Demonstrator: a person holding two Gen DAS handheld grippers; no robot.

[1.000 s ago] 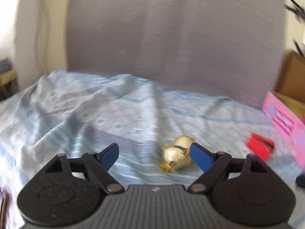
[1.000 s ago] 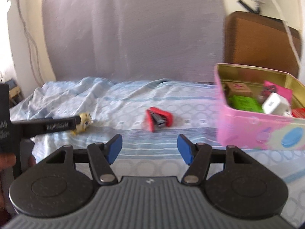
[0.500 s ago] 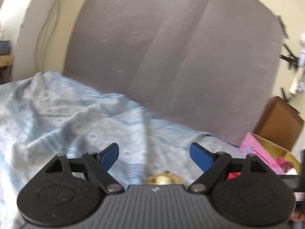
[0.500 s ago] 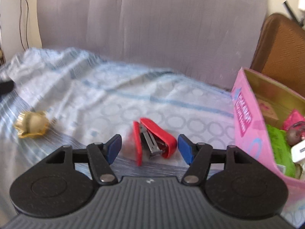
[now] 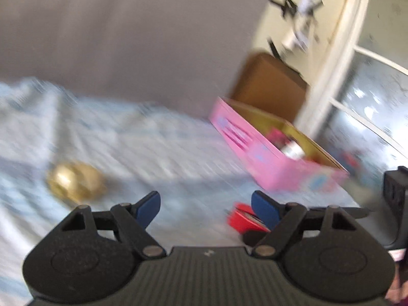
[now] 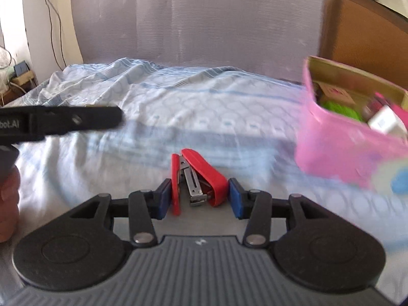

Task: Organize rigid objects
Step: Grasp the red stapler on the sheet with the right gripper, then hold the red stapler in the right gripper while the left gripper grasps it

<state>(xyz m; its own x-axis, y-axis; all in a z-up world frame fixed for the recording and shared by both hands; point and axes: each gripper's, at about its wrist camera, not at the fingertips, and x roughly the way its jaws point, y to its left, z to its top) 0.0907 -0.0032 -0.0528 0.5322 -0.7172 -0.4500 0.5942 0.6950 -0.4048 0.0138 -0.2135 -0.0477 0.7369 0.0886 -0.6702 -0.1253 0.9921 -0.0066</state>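
Note:
A small red stapler (image 6: 197,178) lies on the blue patterned bedsheet (image 6: 178,107), between the open blue pads of my right gripper (image 6: 199,196); the jaws stand on either side of it without clamping it. It also shows in the left wrist view (image 5: 243,219). My left gripper (image 5: 205,207) is open and empty above the sheet. A gold ornament (image 5: 75,182) lies to its left, blurred. A pink tin box (image 6: 357,137) holding several small items stands at the right, also in the left wrist view (image 5: 270,158).
A grey headboard (image 6: 193,20) backs the bed. A brown cardboard box (image 6: 362,30) stands behind the tin. The left gripper's body (image 6: 58,122) reaches in from the left of the right wrist view. A window (image 5: 369,97) is at the far right.
My right gripper has moved forward and down so the stapler now sits between its pads. My left gripper has swung right, off the gold ornament, toward the pink tin.

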